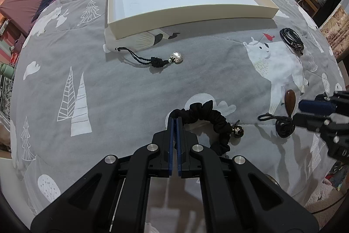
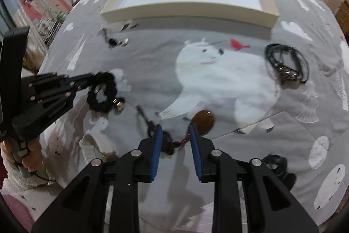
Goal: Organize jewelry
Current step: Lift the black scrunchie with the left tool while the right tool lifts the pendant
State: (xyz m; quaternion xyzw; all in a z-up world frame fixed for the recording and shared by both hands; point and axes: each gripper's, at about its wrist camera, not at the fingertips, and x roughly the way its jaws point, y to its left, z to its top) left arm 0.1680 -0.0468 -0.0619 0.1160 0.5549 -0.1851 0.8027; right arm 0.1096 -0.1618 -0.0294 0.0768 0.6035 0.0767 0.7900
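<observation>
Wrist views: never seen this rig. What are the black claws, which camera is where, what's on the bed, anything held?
There is no robot. A person holds a two-finger gripper in each hand, with a fisheye camera on each looking along its fingers.

The left wrist view shows the left gripper shut on a black scrunchie. The right wrist view shows the right gripper with jaws apart around the cord of a brown pendant, not pressing it.

On the grey quilt lie a silver charm, black bracelets and a shallow white tray that already holds a few pieces.
</observation>
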